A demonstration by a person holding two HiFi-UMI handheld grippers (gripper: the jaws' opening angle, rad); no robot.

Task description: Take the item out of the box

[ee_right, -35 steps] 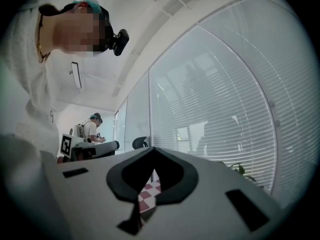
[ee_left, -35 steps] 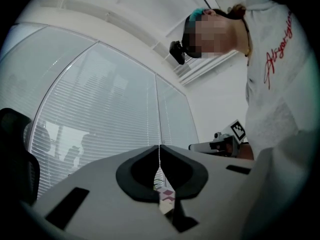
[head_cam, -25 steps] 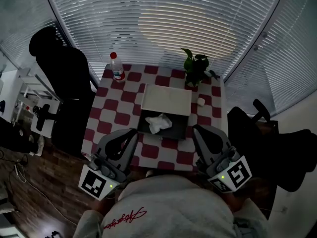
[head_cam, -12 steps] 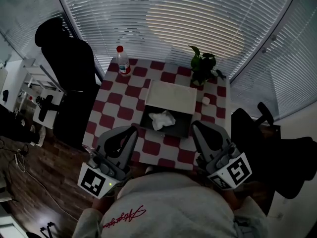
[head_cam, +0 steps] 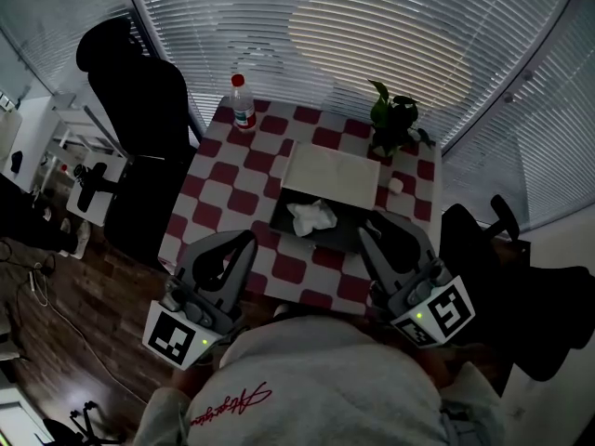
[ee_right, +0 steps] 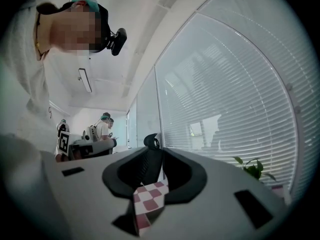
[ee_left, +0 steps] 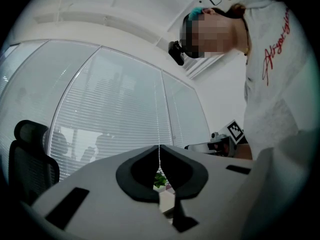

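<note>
Box (head_cam: 346, 232) open above; bottle (head_cam: 244, 105), plant (head_cam: 393, 119) stand well aside.

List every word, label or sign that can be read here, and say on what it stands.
Sweatshirt: red cursive script, too blurred to read.
Bottle: label too small to read.
Left cube, right cube: black-and-white square markers, no letters or numbers.

Bottle (head_cam: 244, 103) (red cap), potted plant (head_cam: 394, 122), checkered table (head_cam: 219, 199), black chair (head_cam: 139, 133)
</note>
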